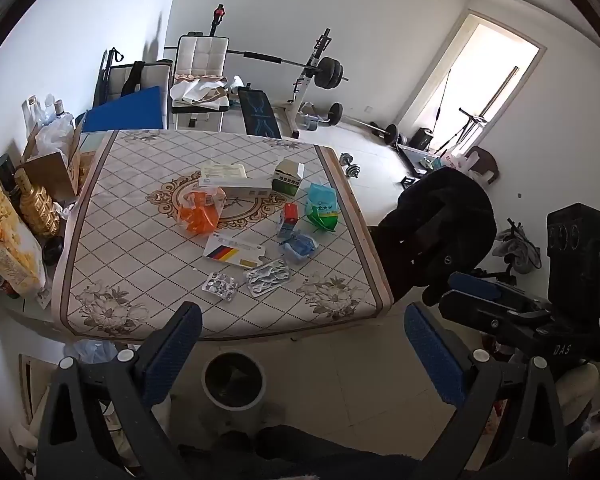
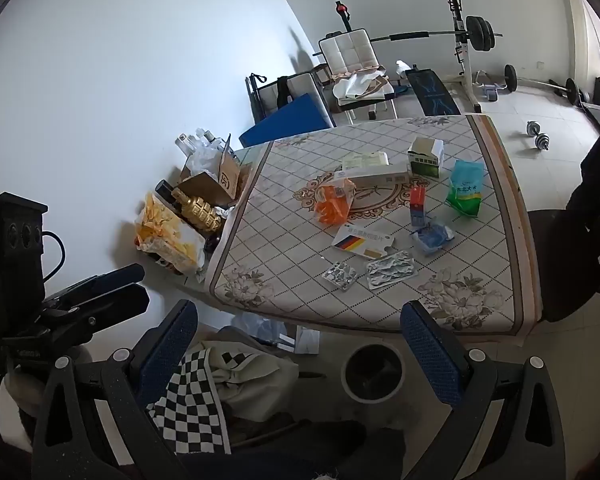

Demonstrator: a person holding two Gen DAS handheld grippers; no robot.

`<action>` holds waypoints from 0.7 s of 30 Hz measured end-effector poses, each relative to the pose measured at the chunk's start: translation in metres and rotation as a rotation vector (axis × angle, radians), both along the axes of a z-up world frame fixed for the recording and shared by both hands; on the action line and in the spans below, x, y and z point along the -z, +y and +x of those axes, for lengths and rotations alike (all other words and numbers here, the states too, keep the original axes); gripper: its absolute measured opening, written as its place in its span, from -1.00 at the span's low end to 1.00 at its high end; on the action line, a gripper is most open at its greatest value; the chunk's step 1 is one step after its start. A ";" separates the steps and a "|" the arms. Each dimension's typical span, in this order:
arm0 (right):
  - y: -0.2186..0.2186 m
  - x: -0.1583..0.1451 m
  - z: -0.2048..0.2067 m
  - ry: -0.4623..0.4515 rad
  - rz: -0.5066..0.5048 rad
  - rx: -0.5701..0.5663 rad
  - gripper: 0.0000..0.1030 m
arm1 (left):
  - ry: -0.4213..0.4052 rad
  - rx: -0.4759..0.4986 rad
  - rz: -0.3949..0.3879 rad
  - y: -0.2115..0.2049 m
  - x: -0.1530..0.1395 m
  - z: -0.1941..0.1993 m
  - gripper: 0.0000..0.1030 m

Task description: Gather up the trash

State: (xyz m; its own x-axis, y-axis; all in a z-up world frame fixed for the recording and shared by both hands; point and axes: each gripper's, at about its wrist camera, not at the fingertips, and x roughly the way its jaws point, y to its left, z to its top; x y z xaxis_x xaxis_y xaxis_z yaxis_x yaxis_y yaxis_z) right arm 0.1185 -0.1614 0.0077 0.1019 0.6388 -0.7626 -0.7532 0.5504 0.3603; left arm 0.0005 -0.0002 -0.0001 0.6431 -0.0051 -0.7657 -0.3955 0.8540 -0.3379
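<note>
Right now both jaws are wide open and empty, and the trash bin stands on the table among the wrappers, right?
Not quite. The bin stands on the floor in front of the table, as the left wrist view shows. Both sets of jaws are indeed wide open and empty.

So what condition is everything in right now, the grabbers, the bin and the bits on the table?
Left gripper: open, holding nothing.
Right gripper: open, holding nothing.
Trash bin: upright on the floor, no lid.
Green box: standing, top flaps open.
Foil blister packs: flat, crumpled.
Orange bag: crumpled.
Green rice bag: standing, crumpled.
</note>
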 end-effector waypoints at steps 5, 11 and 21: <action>0.001 -0.001 0.000 0.001 0.010 0.005 0.99 | -0.013 0.003 -0.003 -0.003 0.002 0.003 1.00; 0.008 -0.006 -0.001 0.006 0.021 0.004 0.99 | -0.018 0.005 -0.014 -0.004 0.003 0.009 1.00; 0.004 0.000 0.008 0.027 0.042 0.005 0.99 | -0.042 0.006 -0.037 0.003 0.003 0.003 1.00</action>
